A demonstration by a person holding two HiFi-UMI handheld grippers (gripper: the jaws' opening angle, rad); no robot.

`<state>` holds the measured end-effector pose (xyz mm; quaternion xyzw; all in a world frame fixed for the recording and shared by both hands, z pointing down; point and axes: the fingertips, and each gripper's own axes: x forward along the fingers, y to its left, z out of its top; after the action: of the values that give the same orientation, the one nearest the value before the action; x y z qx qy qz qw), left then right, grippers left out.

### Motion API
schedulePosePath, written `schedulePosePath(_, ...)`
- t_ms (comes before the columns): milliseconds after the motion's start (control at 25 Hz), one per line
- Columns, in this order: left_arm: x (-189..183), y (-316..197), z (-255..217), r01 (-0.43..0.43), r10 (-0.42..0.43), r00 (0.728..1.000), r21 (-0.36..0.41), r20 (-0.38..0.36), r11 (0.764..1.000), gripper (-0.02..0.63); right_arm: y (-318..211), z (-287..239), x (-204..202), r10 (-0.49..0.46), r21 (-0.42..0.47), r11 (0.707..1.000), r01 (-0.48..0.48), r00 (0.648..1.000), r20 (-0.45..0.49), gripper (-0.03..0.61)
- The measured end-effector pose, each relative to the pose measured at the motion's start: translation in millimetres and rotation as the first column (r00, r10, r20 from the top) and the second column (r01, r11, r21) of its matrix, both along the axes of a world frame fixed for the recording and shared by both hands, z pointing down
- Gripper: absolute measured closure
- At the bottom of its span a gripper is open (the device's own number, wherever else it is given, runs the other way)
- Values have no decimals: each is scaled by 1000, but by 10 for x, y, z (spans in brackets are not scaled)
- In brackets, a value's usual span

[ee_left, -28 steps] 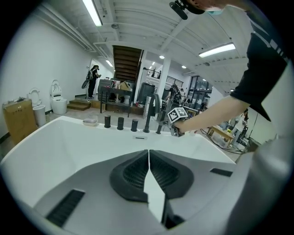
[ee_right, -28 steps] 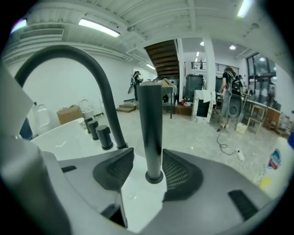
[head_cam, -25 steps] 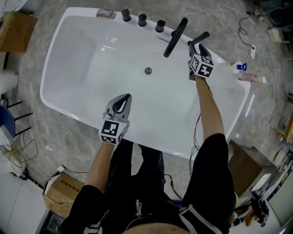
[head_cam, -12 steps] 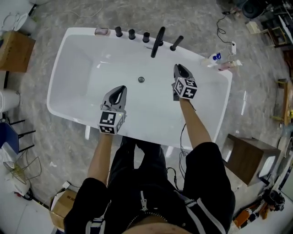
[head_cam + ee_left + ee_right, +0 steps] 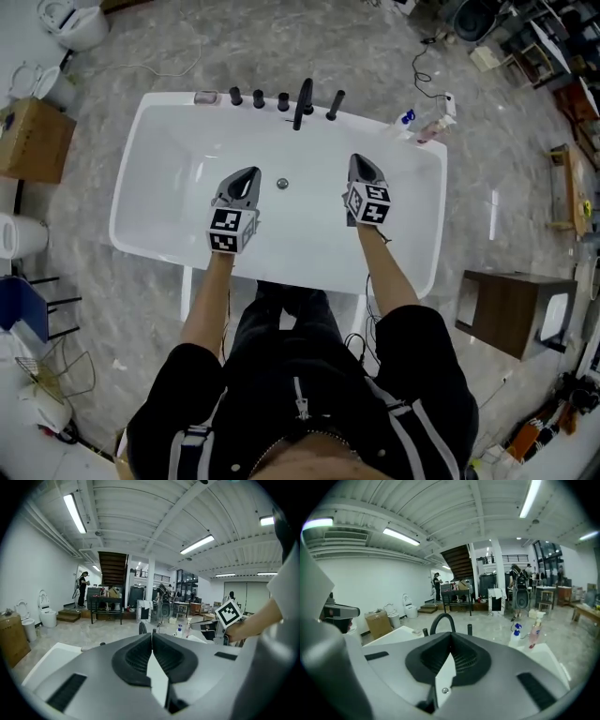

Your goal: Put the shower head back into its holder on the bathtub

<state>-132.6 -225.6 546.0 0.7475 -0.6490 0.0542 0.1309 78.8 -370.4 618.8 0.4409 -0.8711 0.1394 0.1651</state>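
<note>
Shower head (image 5: pixel 335 104) tiny (upright, seating unclear), bathtub (image 5: pixel 141 202) rim

We see the bathtub (image 5: pixel 131 202) as smooth, glossy white, catching light along its rim. The tap (image 5: pixel 302 101) and shower head (image 5: pixel 335 104) on its far edge look matt black (metal or plastic, we cannot tell). The left gripper (image 5: pixel 152 633) and right gripper (image 5: pixel 450 633) have matt grey plastic shells with ribbed black pads. The floor (image 5: pixel 487 187) looks like polished, mottled grey stone. The box (image 5: pixel 33 141) is brown cardboard.
</note>
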Motion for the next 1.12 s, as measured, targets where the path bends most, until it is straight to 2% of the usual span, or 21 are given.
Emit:
schedulePosePath(320, 138, -95, -509, -71, 70, 997, 63, 21, 996, 586, 442, -763, 115, -4, 100, 995, -1, 999, 44, 572)
schedulePosePath(720, 638, -226, -1144, -188, 183, 982, 149, 48, 971, 586, 915, -1714, 576, 25, 194, 979, -53, 989, 144, 571)
schedulePosePath(1120, 825, -72, -1490, -209, 196, 977, 211, 79, 955, 586, 1179, -2101, 776, 20, 247, 967, -60, 986, 163, 571)
